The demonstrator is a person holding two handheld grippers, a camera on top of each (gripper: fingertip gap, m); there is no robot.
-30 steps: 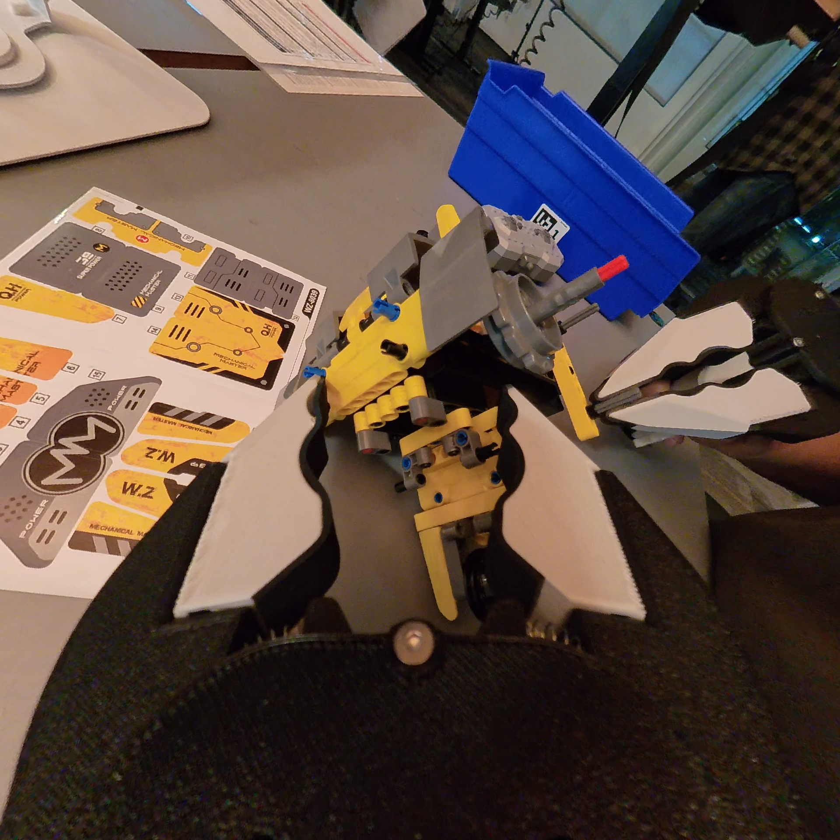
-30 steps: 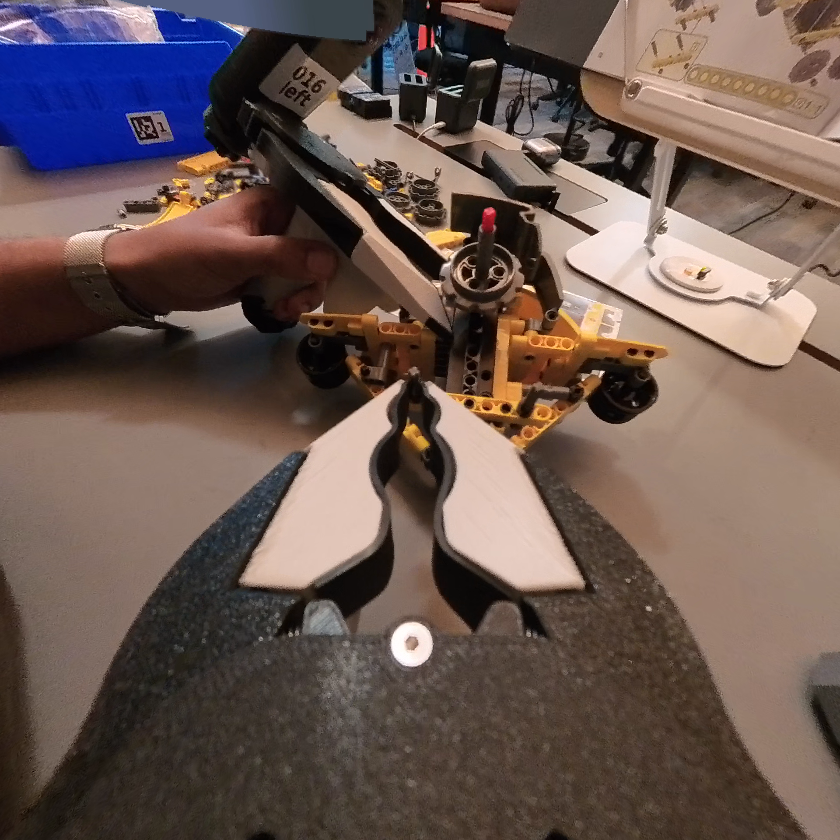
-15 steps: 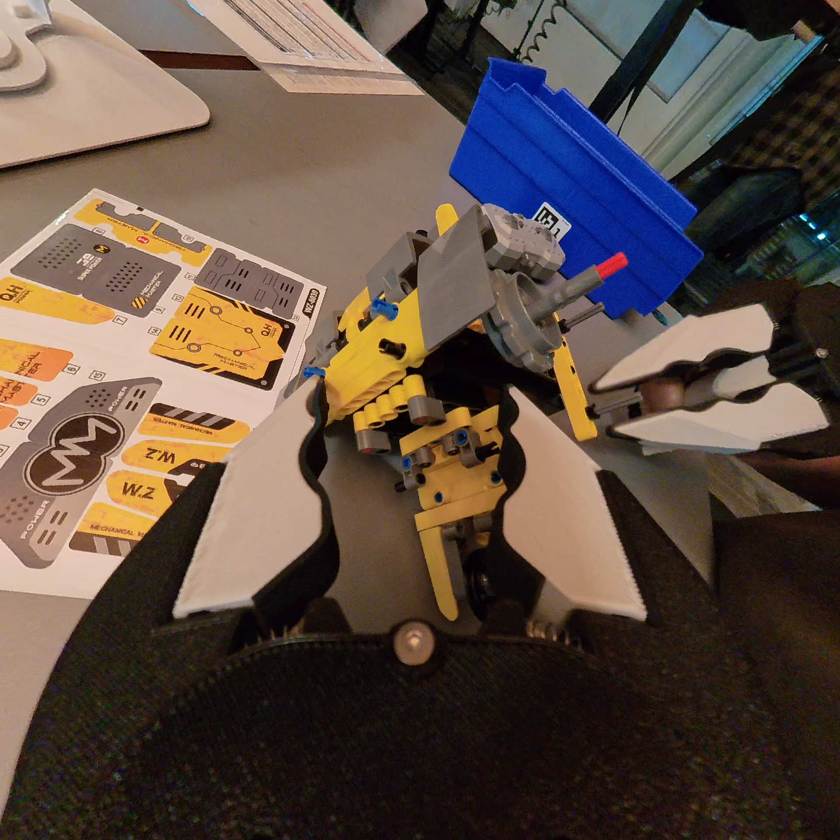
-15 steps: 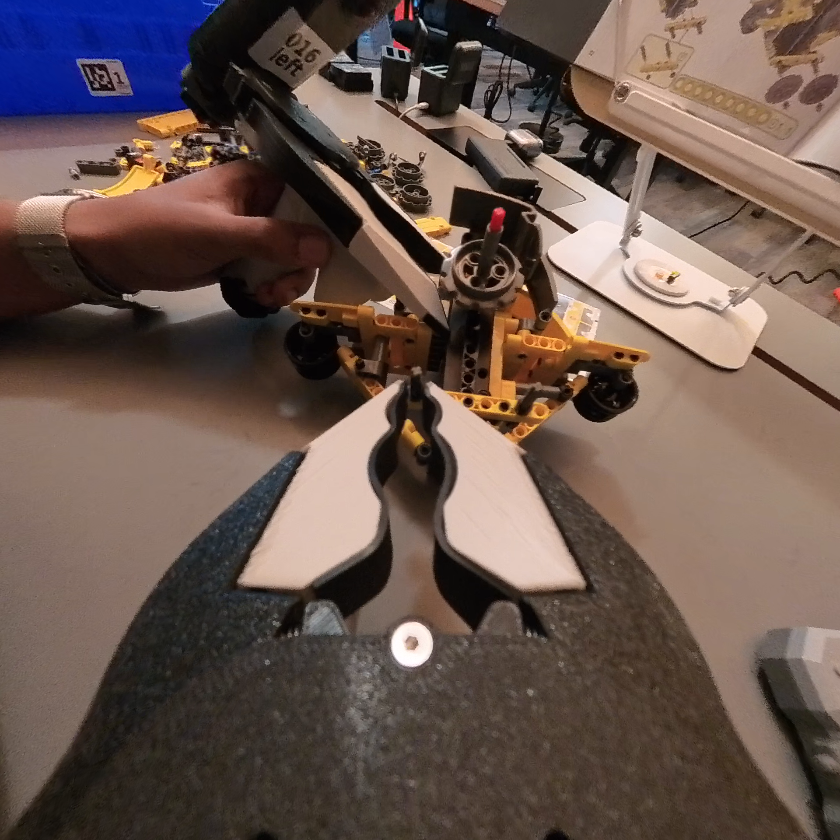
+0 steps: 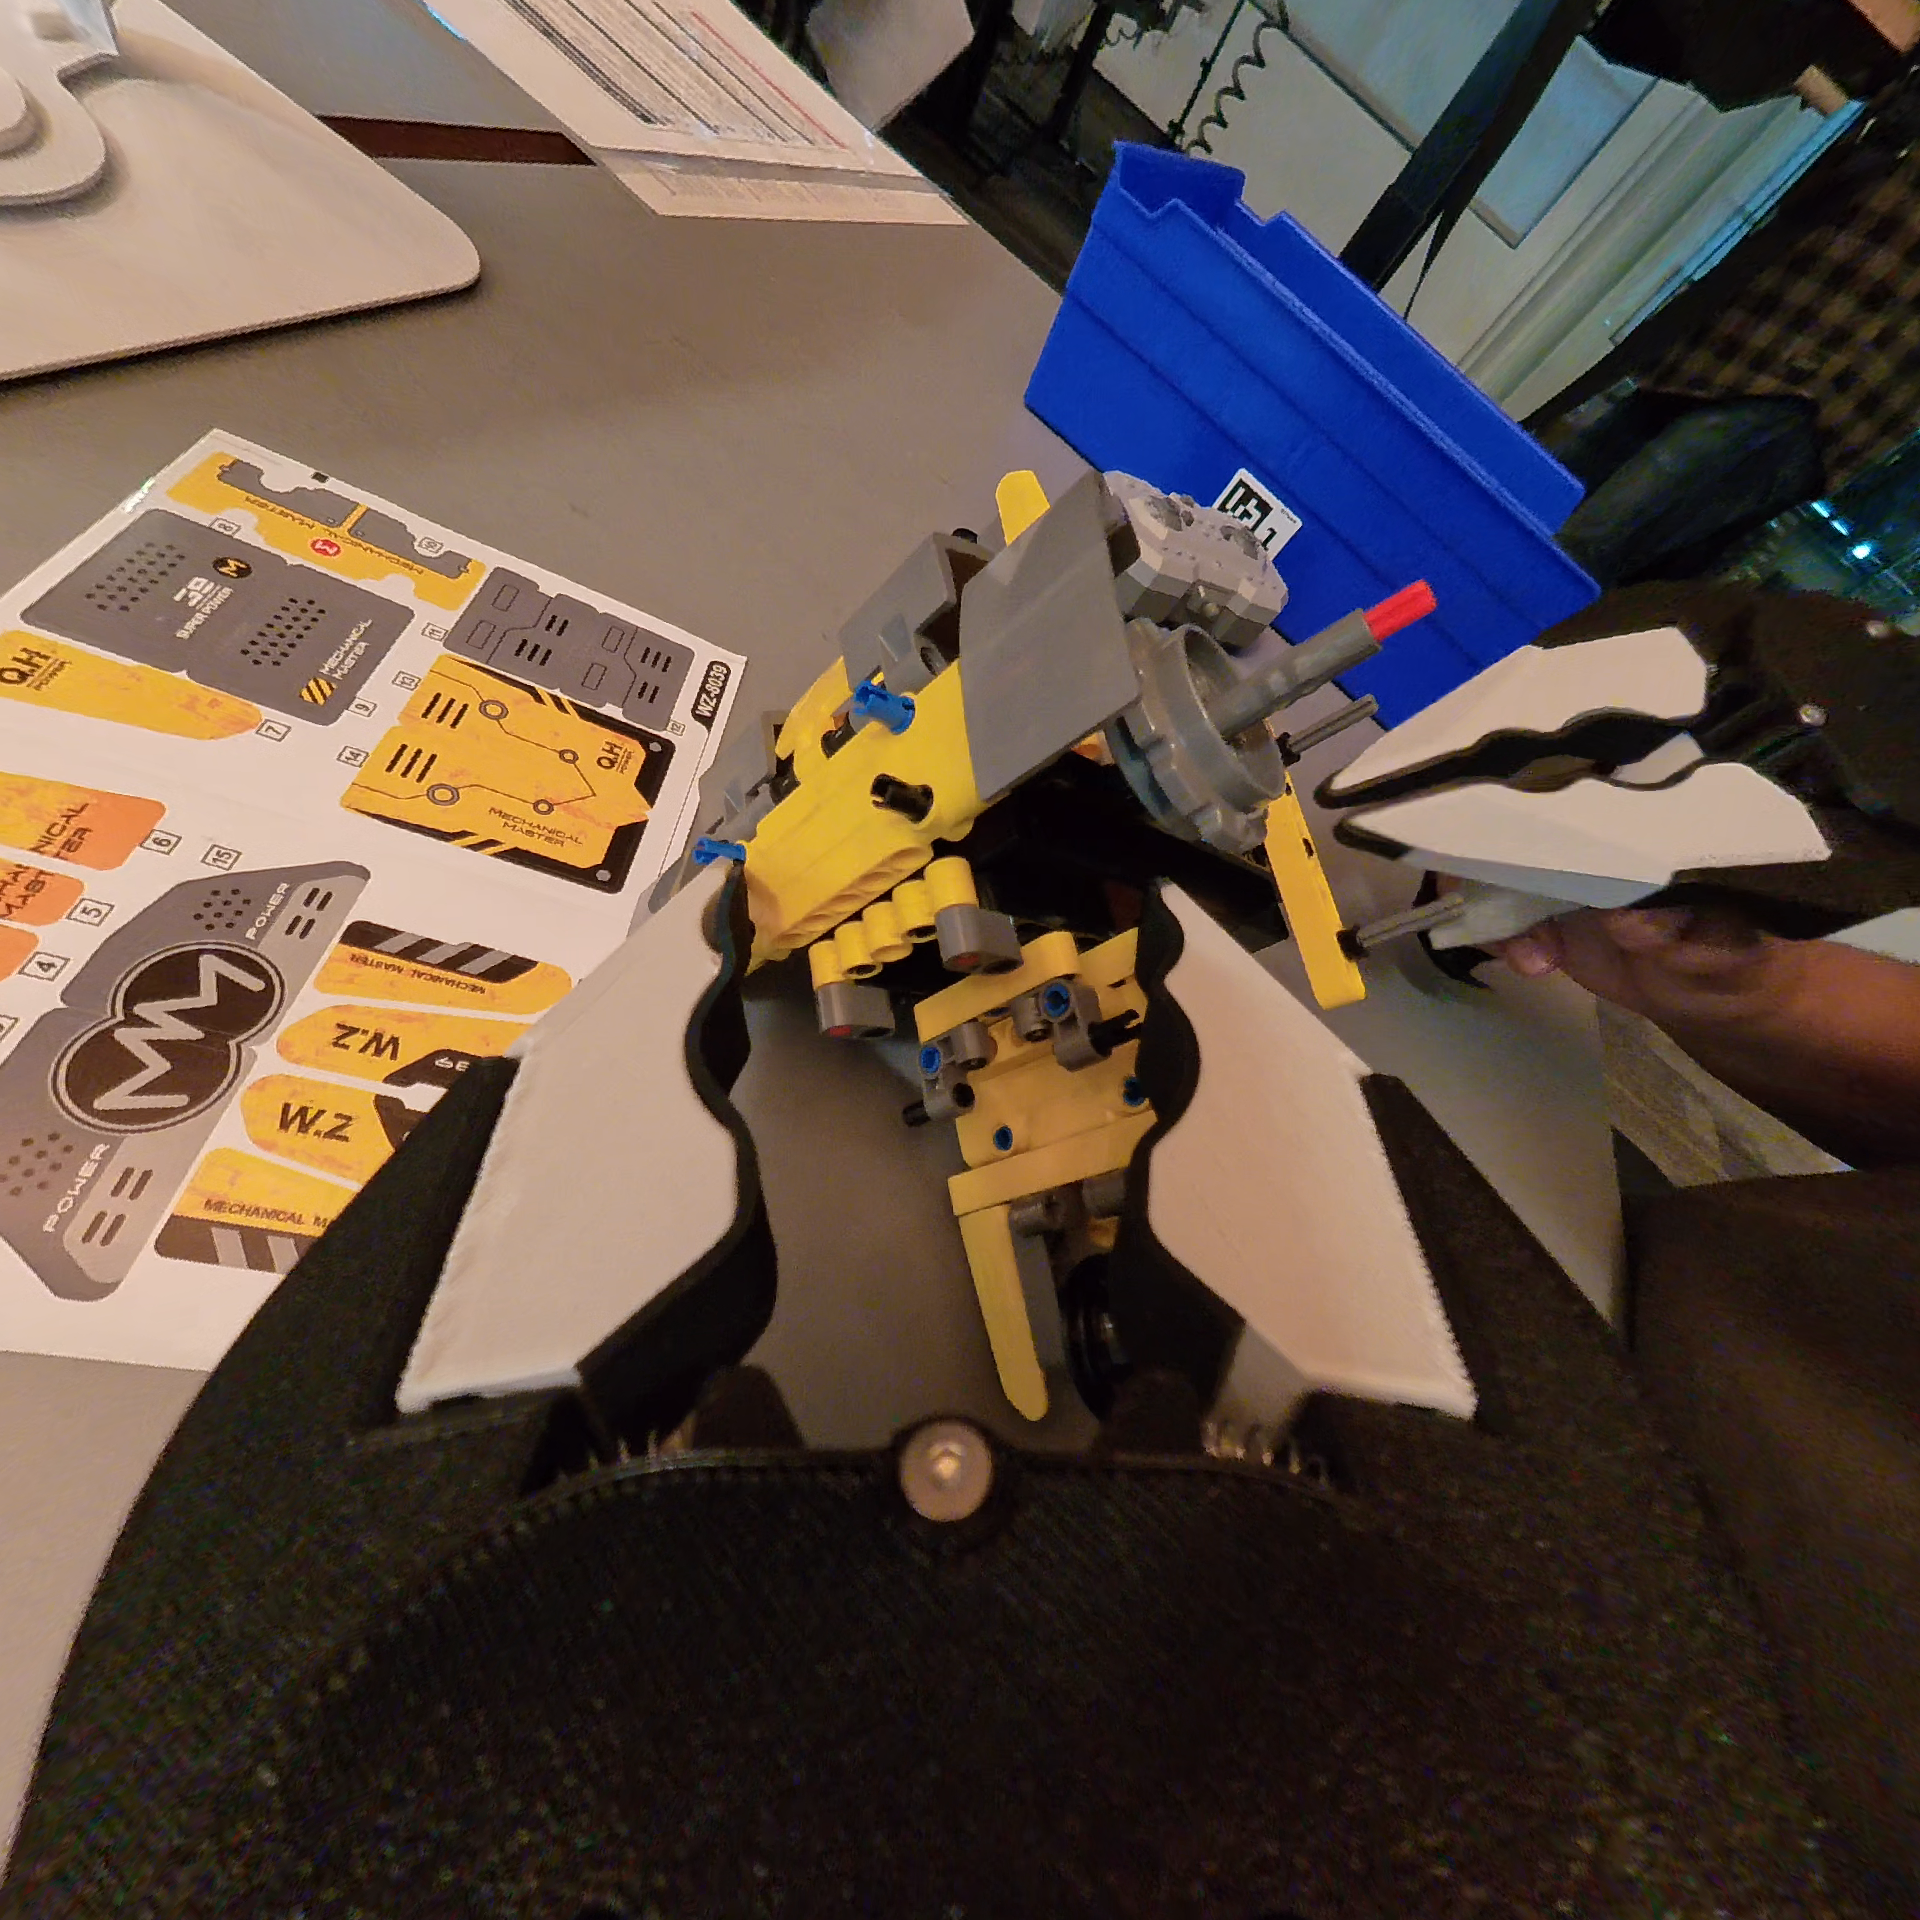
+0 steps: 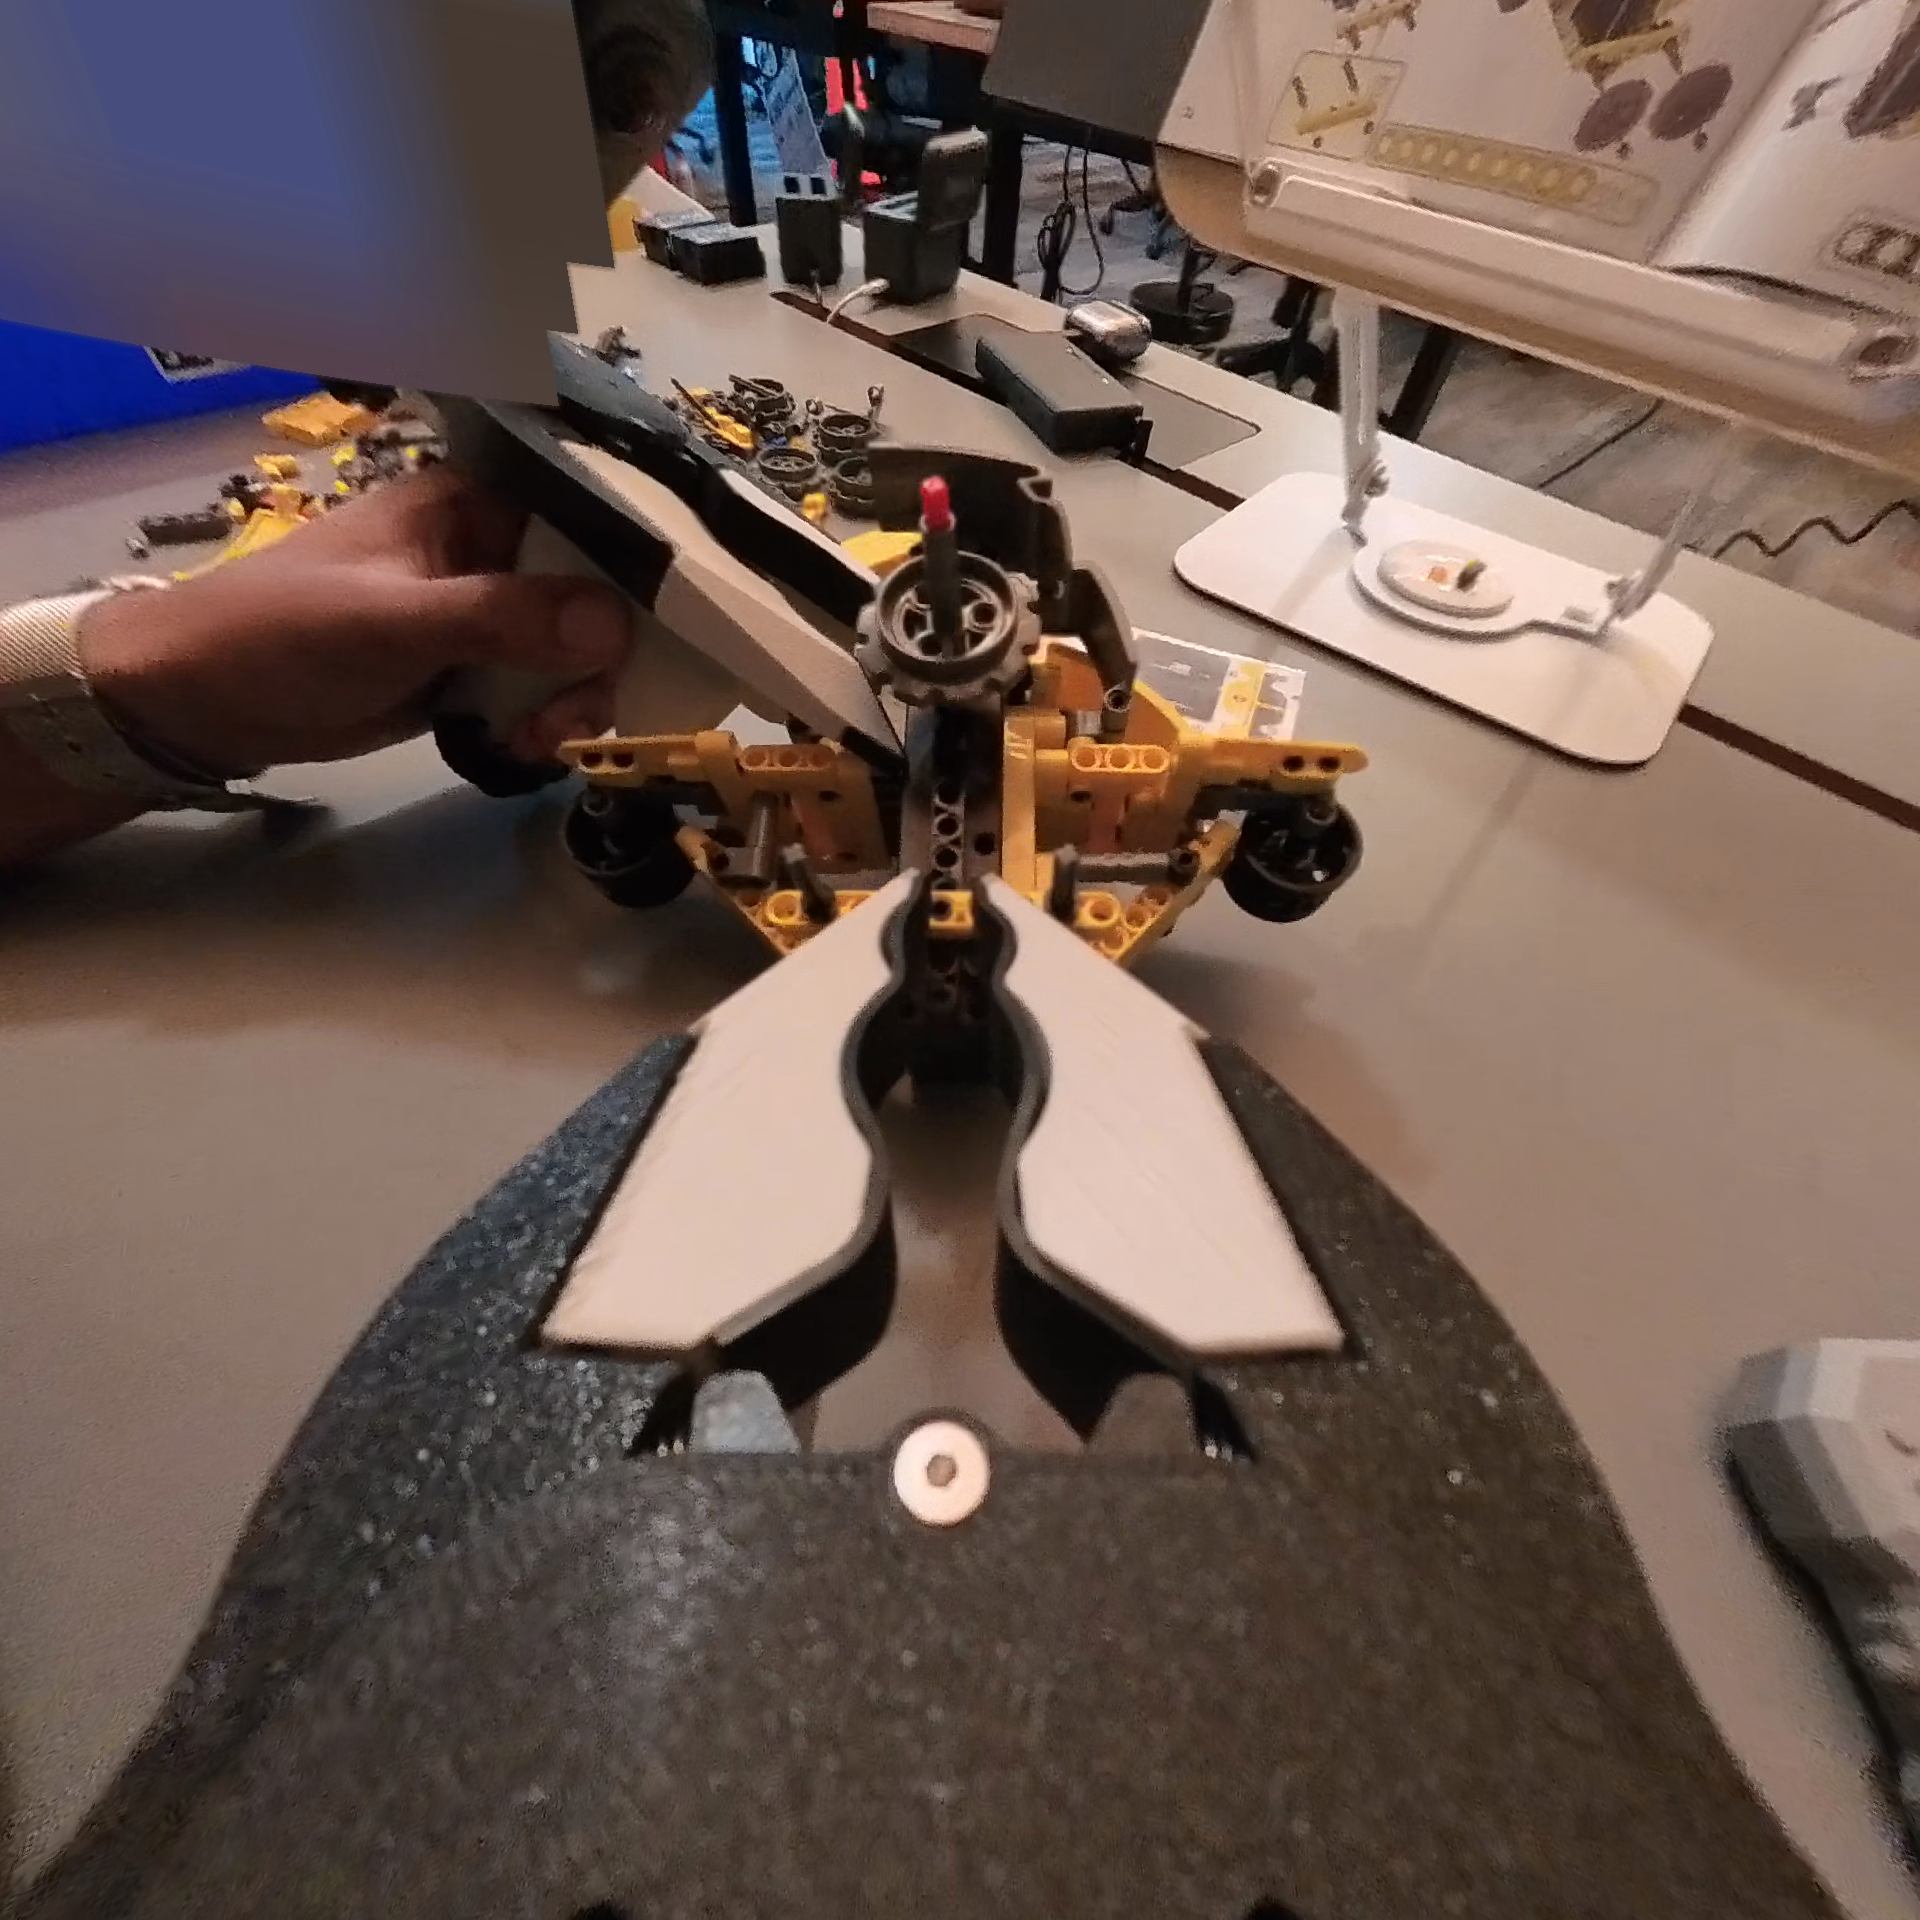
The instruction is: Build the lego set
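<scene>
A yellow and grey brick-built vehicle model point(image 5: 862, 790) stands on the grey table, with a grey gear point(image 5: 1195, 727) and a red-tipped axle point(image 5: 1397, 608) at its front. My left gripper point(image 5: 940, 904) is shut on the model's body, one finger on each side. Its fingers point(image 6: 748, 623) reach the model point(image 6: 1122, 769) from the left in the right wrist view. My right gripper point(image 6: 951, 883) has its tips at the model's front beam below the gear point(image 6: 940, 623), jaws a narrow gap apart. It also shows in the left wrist view point(image 5: 1335, 810). A thin dark pin point(image 5: 1403, 920) sticks out of the yellow beam just below it.
A sticker sheet point(image 5: 312, 831) lies left of the model. A blue bin point(image 5: 1299, 416) stands behind it. A white stand base point(image 6: 1455, 623) holds an instruction booklet point(image 6: 1558, 156). Loose parts point(image 6: 779, 436) lie at the back. A grey object point(image 6: 1849, 1507) lies at the near right.
My right gripper has moved up and closer to the gear, and its jaw gap has widened slightly. The dark pin stays in the yellow beam. My left gripper has not moved.
</scene>
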